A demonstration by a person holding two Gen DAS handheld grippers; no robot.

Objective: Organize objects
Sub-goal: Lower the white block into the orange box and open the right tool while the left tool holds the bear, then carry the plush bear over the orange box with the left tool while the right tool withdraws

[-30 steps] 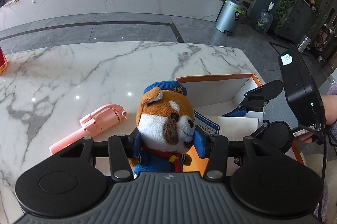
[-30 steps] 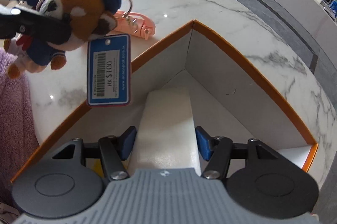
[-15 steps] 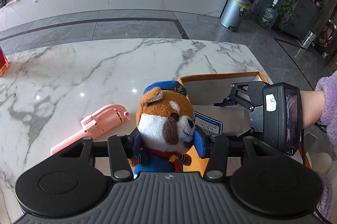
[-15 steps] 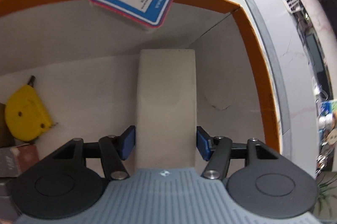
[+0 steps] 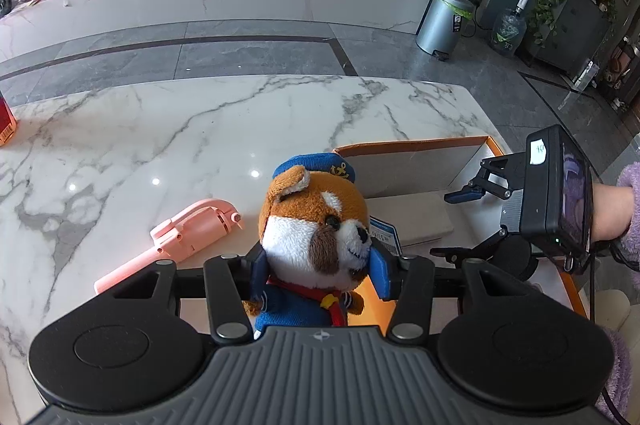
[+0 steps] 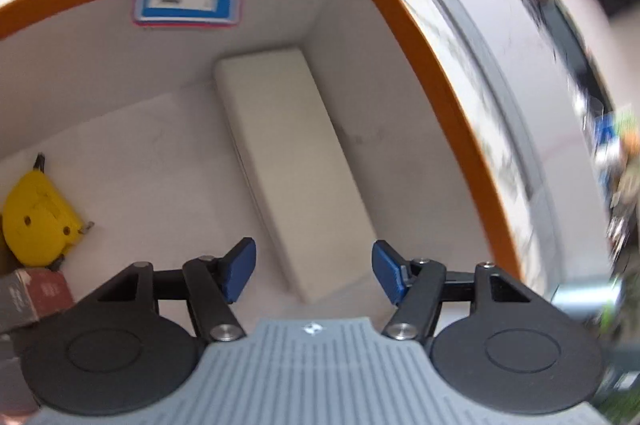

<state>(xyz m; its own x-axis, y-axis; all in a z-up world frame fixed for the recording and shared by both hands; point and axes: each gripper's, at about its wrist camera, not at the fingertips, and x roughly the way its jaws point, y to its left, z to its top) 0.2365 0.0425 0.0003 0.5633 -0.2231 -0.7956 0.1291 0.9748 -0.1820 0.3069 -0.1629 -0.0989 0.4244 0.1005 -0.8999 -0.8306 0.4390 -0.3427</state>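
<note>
- Now we see the left gripper (image 5: 318, 267) clamped on the plush dog (image 5: 314, 225), both pads squeezing its body, blue price tag (image 5: 384, 235) hanging just right of the claw.
- Right gripper (image 6: 312, 273) jaws opening, nothing pressed; white block (image 6: 296, 161) lies on the floor of the orange box (image 6: 440, 97), between and ahead of the pads.
- Yellow tape measure (image 6: 38, 221) sits left of the right claw.
- Pink handle tool (image 5: 180, 237) lies on the marble table (image 5: 160, 129), left of the left claw.

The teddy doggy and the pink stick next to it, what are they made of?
The plush dog looks like soft fuzzy fabric: its fur is fluffy, its blue hat and jacket look knitted. The pink stick looks like smooth hard plastic, matte, with moulded edges and a small screw, though I can't be sure.
</note>
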